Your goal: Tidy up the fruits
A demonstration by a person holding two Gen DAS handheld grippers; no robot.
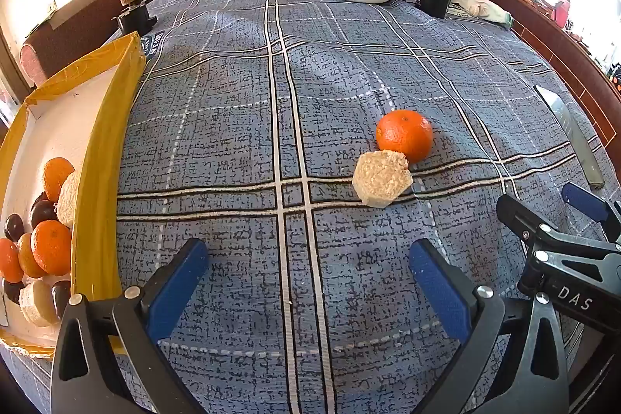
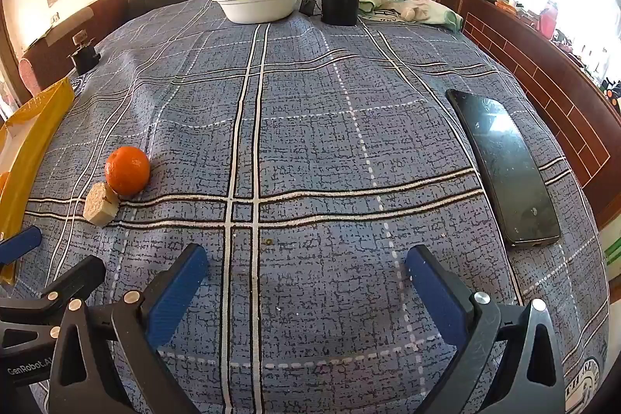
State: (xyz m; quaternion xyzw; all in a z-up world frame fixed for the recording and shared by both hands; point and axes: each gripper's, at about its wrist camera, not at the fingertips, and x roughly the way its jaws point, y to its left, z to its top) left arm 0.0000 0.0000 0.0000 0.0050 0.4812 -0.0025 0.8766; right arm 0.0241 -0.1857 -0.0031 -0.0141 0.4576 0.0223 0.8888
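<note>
At the left edge I see the yellow-rimmed box [image 1: 104, 142] of fruit; my left gripper [image 1: 308, 282] gapes wide over bare plaid cloth [image 1: 248, 127]. The orange [image 1: 404, 134] sits centre-right, touching a pale foam-netted fruit [image 1: 382, 183]. My right gripper [image 2: 306, 282] is wide, empty; a phone [image 2: 504, 169] lies right.

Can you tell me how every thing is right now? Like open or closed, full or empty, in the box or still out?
left gripper: open, nothing between its fingers.
right gripper: open, nothing between its fingers.
orange: out on the cloth, touching the pale chunk.
pale chunk: out on the cloth.
yellow box: open, partly filled with fruit.
white bowl: holds green leaves.
phone: screen dark, lying flat.
</note>
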